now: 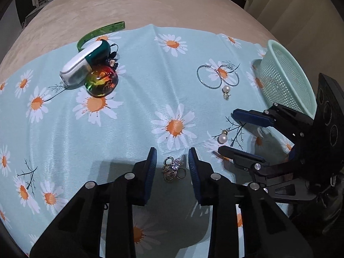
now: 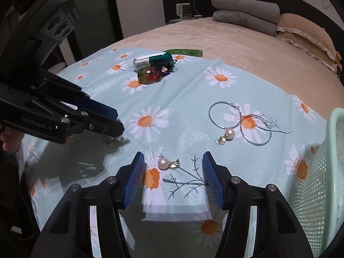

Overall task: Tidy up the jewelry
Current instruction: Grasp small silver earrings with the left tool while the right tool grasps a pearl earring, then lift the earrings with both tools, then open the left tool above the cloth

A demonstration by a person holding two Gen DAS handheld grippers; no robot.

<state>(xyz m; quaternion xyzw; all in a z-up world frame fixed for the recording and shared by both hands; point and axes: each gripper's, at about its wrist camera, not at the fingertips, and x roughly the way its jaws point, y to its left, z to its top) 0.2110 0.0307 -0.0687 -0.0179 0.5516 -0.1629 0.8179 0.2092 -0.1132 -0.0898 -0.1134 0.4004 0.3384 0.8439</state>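
A small cluster of rings lies on the daisy cloth between the open fingers of my left gripper; it also shows in the right wrist view, partly under the left gripper. A pearl earring lies between the open fingers of my right gripper, nearer the left finger; it also shows in the left wrist view. The right gripper is seen there too. A second pearl earring and two silver hoop earrings lie further off.
A mint mesh basket stands at the right. A multicoloured heart-shaped box, a white and green case, dark beads and a green strap lie at the far left. The cloth sits on a beige bed with pillows.
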